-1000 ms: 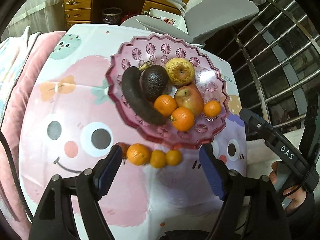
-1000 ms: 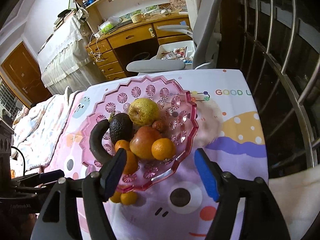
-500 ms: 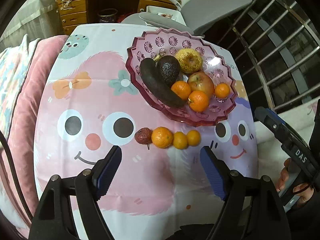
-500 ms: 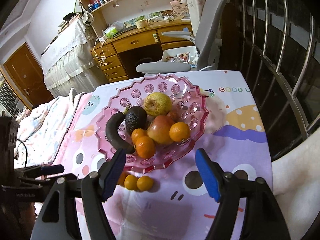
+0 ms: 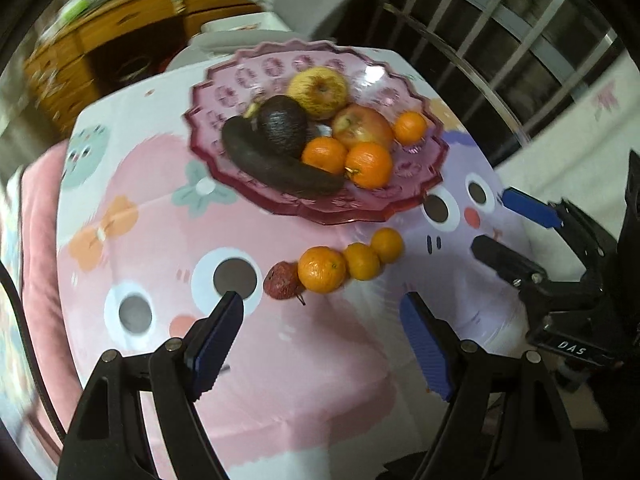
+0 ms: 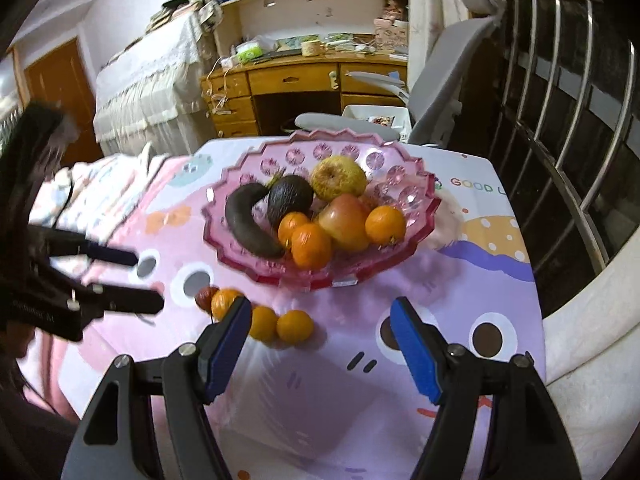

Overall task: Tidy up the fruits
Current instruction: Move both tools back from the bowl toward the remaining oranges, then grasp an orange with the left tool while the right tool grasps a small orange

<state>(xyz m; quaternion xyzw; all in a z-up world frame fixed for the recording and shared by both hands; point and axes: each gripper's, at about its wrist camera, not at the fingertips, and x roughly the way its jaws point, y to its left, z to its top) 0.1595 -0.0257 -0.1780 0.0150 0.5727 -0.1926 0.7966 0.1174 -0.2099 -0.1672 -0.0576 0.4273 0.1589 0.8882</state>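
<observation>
Pink fruit dish (image 5: 320, 212) just behind four loose fruits (image 5: 336, 266).

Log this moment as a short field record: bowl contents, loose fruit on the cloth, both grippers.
bowl: pink bowl on the cartoon tablecloth
in bowl: dark banana, avocado, yellow apple, red apple, three oranges
loose fruit: row of three oranges and one small reddish fruit, in front of the bowl
left gripper: open, empty, above the loose row
right gripper: open, empty
</observation>
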